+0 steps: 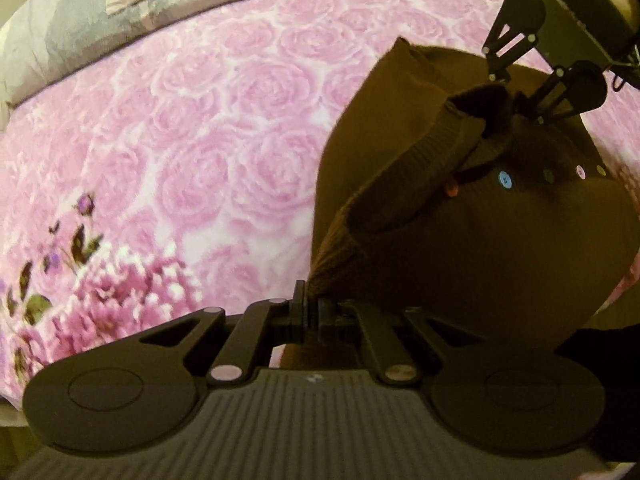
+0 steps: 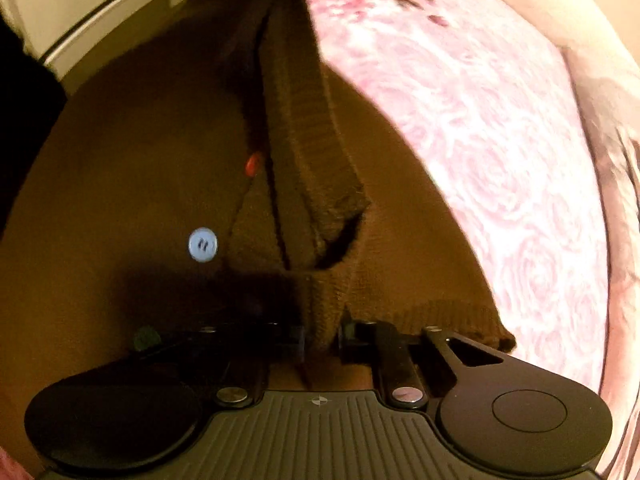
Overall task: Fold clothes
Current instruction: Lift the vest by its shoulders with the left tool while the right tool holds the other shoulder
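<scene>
Your left gripper (image 1: pixel 314 312) sits nearest the lens, jaws clamped on a ribbed edge of the brown cardigan (image 1: pixel 460 248). Beneath it all spreads the pink rose-print blanket (image 1: pixel 200 120), with a grey quilt (image 1: pixel 60 32) bunched along its far edge. You have the cardigan lying on the blanket, partly lifted between both tools. Your right gripper (image 2: pixel 322 334) is pinched on a knit strip. A blue button (image 2: pixel 203 244) and a red button (image 2: pixel 253 164) show nearby.
</scene>
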`<state>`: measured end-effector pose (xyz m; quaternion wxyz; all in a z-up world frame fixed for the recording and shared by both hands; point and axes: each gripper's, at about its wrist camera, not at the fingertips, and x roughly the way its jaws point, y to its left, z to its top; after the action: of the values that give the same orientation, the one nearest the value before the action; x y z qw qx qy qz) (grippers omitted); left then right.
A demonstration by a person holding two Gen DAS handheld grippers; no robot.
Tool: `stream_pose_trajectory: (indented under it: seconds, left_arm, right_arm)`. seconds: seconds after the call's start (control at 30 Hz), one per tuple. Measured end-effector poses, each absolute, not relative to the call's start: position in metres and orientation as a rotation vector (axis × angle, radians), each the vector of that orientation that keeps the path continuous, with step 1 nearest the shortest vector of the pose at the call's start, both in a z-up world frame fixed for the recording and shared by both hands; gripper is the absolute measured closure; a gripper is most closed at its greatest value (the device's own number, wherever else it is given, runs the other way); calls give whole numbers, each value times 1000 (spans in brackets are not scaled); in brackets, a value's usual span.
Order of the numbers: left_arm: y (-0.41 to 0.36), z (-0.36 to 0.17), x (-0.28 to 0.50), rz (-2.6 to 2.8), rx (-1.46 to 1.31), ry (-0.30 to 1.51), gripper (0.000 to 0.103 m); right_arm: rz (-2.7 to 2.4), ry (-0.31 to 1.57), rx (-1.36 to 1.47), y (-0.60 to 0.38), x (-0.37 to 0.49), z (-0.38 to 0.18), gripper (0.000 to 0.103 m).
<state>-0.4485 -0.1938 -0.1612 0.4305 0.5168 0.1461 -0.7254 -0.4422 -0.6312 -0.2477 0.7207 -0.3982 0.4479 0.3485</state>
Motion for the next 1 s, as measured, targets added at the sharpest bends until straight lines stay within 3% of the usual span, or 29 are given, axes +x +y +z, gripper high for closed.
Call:
stream_pose_trajectory:
  seconds: [0.1,0.5,0.83,0.9,1.0]
  left_arm:
    - [-201,-140,-448,-1842,1250,301,101]
    - [-249,3,-476,-2227,1058,-344,100]
    - [-197,113,-405,-2593,816,-891,100]
    - [-191,133,-397,-2728,758,-1071,100]
    - [-188,162,-400,-2819,708,-1199,100]
  right_arm:
    - [617,950,-845,-637,-447,-217,92]
    - [-105,768,-746,-619,-492,-36,93]
    - [-644,662,-592,-417,-591,65,94]
    - [-679,657,-564,-391,-610,85,94]
    - [-709,648,-545,-366,-619,121,94]
